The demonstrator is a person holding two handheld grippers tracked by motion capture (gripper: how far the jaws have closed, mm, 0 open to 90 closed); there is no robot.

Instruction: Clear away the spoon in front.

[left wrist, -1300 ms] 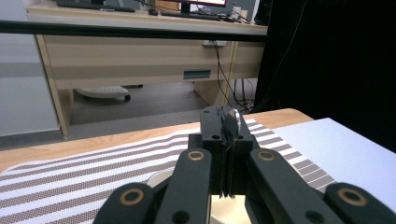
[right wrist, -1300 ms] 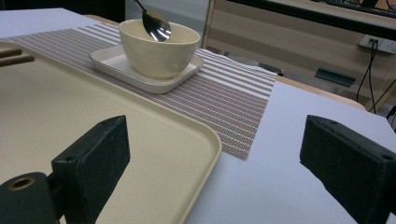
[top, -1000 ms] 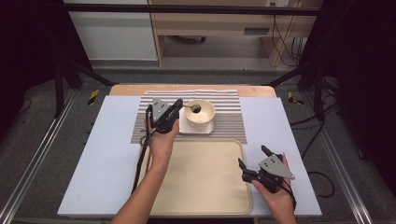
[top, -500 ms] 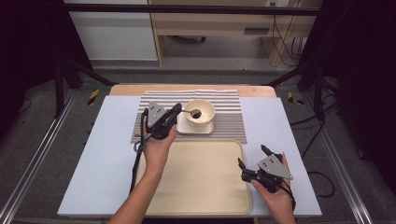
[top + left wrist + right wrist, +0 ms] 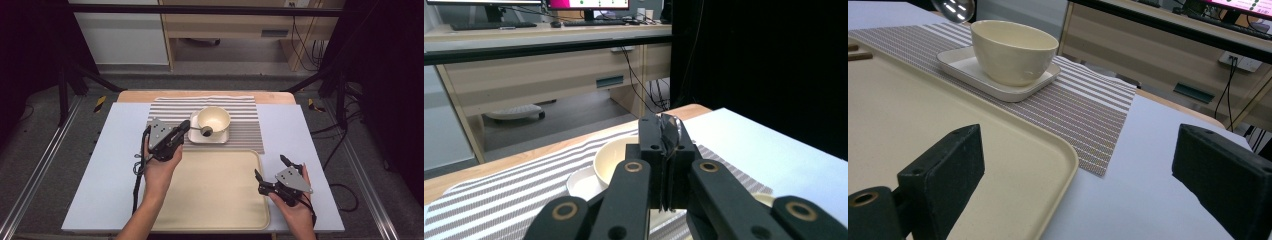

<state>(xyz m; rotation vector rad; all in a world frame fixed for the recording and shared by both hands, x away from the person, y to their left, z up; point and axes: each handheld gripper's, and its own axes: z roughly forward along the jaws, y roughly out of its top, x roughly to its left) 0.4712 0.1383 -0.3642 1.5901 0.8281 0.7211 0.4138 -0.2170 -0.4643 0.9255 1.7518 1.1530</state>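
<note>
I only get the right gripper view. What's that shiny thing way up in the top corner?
Observer: A metal spoon. The left gripper is shut on its handle.
Operator: Is there food inside the bowl?
Observer: No. From above, the bowl looks empty.
Operator: Where's my gripper on the table?
Observer: The right gripper is by the right edge of the tray, held in the person's right hand, jaws wide open.

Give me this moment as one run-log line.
left gripper: shut on spoon | spoon: beside bowl, above plate | right gripper: open, at tray edge
</note>
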